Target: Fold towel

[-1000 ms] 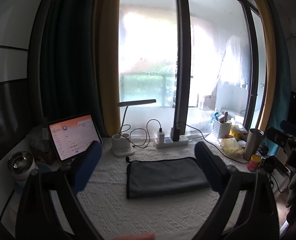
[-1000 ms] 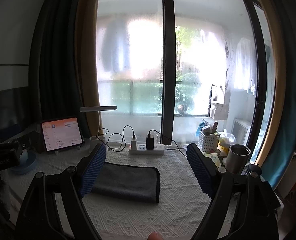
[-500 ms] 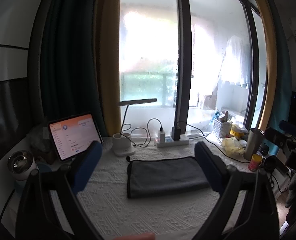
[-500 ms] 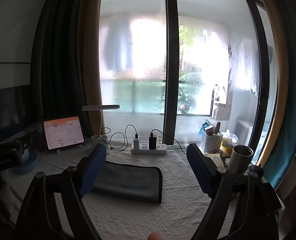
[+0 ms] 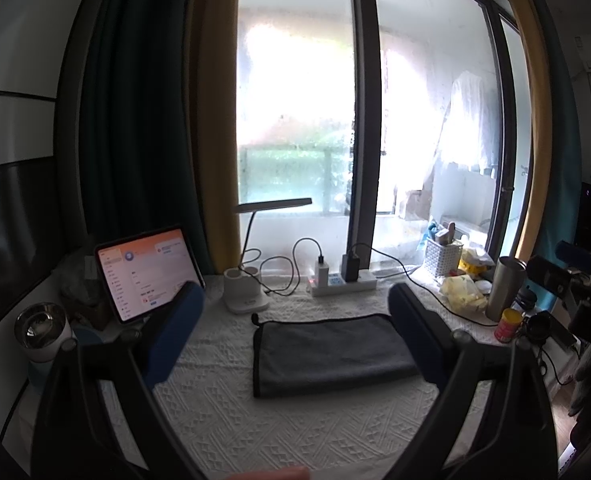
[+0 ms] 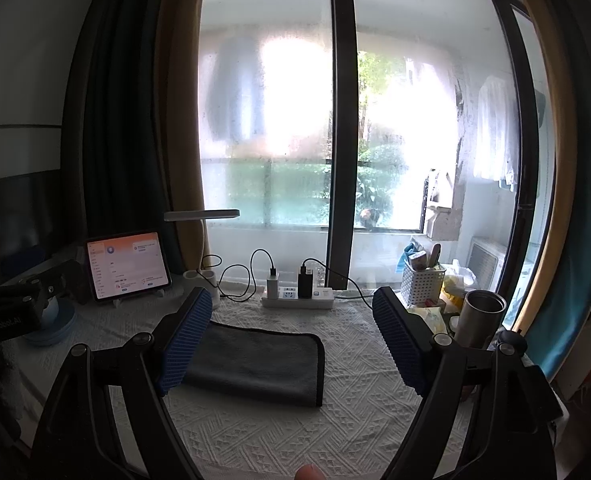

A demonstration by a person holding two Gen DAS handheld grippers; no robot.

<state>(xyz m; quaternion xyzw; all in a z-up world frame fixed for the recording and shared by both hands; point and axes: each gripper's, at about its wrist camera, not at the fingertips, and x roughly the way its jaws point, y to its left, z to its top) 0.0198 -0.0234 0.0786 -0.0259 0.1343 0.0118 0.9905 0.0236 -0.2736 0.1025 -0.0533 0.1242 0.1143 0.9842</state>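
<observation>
A white perforated basket (image 6: pixel 422 286) is seen at about 2 o'clock on the surface (image 6: pixel 335 420), holding several upright items that cannot be identified. Just beside it, nearer the right edge, a steel tumbler (image 6: pixel 480 316) is stood upright with its mouth uncovered; its contents cannot be made out. A small red-and-yellow can (image 5: pixel 507 325) is placed next to the tumbler, and at 10 o'clock a steel mug (image 5: pixel 43 330) is set near the left edge.

The towel (image 5: pixel 331 352) is laid flat in a folded dark grey rectangle at the middle of the white textured cloth covering the surface. The left tool (image 5: pixel 295 332) is held above the near edge with its blue pads spread wide, nothing between them. The right tool (image 6: pixel 291 340) is likewise held apart and empty, its left pad overlapping the towel's left end in the right wrist view.

Behind the towel, at 12 o'clock, a white power strip (image 6: pixel 297 298) with two chargers and looping cables is set against the window. A desk lamp (image 5: pixel 247 298) is stood at 11 o'clock, and a lit tablet (image 6: pixel 127 266) is propped further left; its text is too small to be read. On a black device at the left edge, "GenRobot.AI" (image 6: pixel 1 325) can be read.
</observation>
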